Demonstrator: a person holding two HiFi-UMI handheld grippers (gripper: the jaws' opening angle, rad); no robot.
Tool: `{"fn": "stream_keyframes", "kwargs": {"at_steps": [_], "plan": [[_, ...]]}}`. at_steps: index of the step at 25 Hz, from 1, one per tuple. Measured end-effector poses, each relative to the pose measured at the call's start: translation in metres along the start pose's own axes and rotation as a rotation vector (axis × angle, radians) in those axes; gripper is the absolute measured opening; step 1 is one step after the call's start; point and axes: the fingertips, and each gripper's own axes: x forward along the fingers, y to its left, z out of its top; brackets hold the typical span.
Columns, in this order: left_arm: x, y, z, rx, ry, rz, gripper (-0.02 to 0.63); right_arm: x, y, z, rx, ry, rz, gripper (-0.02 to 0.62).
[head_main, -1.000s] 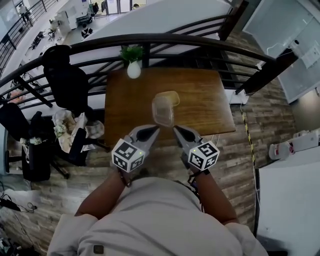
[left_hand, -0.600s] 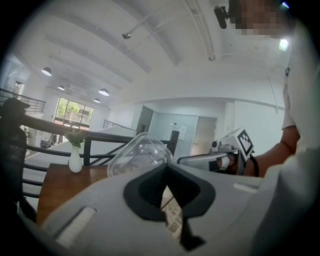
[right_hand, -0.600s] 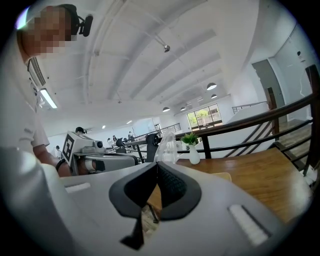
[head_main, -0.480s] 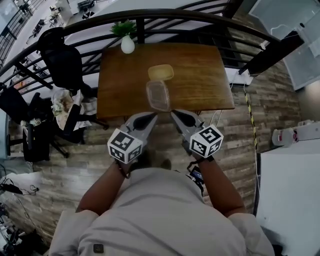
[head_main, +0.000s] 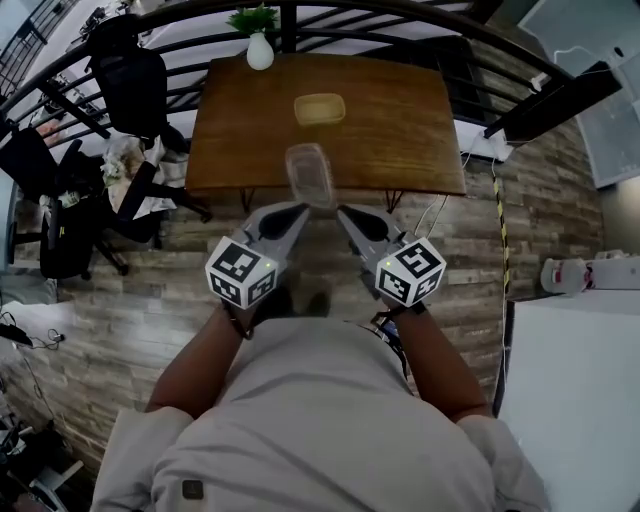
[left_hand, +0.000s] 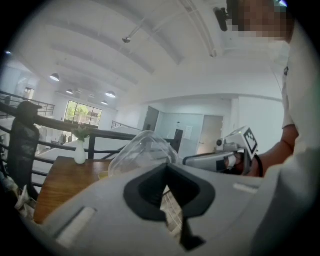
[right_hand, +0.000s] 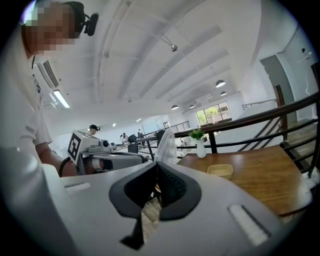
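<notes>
Tongs in both hands stay clamped on one box. The left tongs (head_main: 297, 209) pinch its near left corner and the right tongs (head_main: 342, 213) its near right, jaws pressed together on the thin rim. The clear box (head_main: 308, 175), thin glossy plastic with rounded corners, now hangs in the air over the bench's near edge. It has drawn back from the yellow tub (head_main: 320, 108), which sits well apart from it. Under the tongs the plank floor (head_main: 150, 270) lies open. The bench (head_main: 400, 140) is a brown wood rectangle, bare board either side of the tub. A white vase (head_main: 260, 52) stands at its far edge, by the dark railing (head_main: 330, 8).
</notes>
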Motion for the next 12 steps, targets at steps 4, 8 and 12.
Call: {"fn": "stream_keyframes", "kwargs": {"at_steps": [4,8,12], "plan": [[0.0,-0.015,-0.006,-0.01,-0.01,0.005,0.003,-0.012,0.004,-0.016,0.003,0.024,0.016,0.006],[0.0,-0.021,-0.009,-0.012,-0.01,0.008,0.003,-0.018,0.004,-0.021,0.011,0.034,0.023,0.005],[0.002,-0.023,-0.007,-0.005,-0.008,0.008,0.003,-0.021,0.003,-0.018,0.011,0.034,0.027,0.006]]}}
